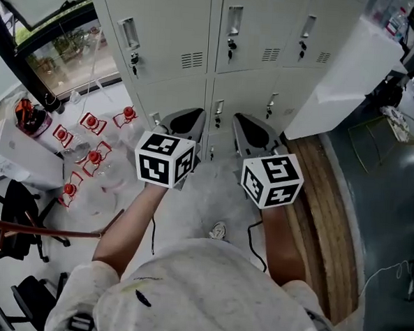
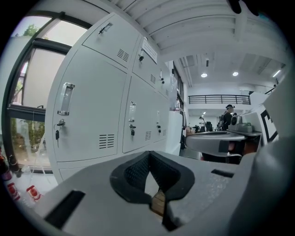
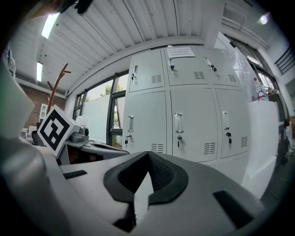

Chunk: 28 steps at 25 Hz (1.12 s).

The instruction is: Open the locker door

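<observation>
In front of the grey lockers (image 1: 251,31), left claw (image 1: 191,116) pressed together, right claw (image 1: 243,121) likewise together, locker doors (image 3: 192,124) closed.

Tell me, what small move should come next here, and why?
Probably ease the right gripper forward toward the handle of the locker door facing it. That door is closed, and so are those around it. Both the right gripper and the left gripper hang short of it, jaws together on nothing.

No print reads clearly; the paper notice (image 3: 182,52) on the top locker door (image 3: 184,69) is too small.
</observation>
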Motion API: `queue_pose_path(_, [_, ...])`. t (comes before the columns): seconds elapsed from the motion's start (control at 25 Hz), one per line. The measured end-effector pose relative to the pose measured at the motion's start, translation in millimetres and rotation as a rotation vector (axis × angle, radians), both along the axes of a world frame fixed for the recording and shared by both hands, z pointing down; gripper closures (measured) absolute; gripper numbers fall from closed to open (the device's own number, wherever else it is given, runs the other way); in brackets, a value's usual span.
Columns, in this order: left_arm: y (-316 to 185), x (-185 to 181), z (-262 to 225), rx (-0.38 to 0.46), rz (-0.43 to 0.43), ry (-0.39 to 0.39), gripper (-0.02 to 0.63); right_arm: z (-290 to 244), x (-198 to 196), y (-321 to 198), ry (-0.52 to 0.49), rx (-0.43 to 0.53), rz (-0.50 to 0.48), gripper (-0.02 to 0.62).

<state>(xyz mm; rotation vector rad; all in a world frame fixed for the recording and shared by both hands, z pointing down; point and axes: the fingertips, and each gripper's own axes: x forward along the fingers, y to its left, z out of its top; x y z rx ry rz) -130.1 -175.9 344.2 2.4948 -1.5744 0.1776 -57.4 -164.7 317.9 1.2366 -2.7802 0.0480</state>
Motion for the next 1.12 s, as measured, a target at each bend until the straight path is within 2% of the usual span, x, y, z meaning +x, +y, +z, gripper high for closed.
queue_pose_path(0.36, [-49,16,-7,-0.002,-0.079,-0.035,0.600,-5,19,-57,-0.040,-0.011,-0.075,0.600])
queue_pose_path(0.8, [-90,42,-16,-0.018,-0.139,-0.044,0.600,-20,39,-99,-0.063,-0.009,-0.196,0.600])
queue_pose_path(1.12, [-111,38,-14,-0.027,-0.172,-0.056,0.600,-30,44,-122,-0.085,0.024,-0.190,0.600])
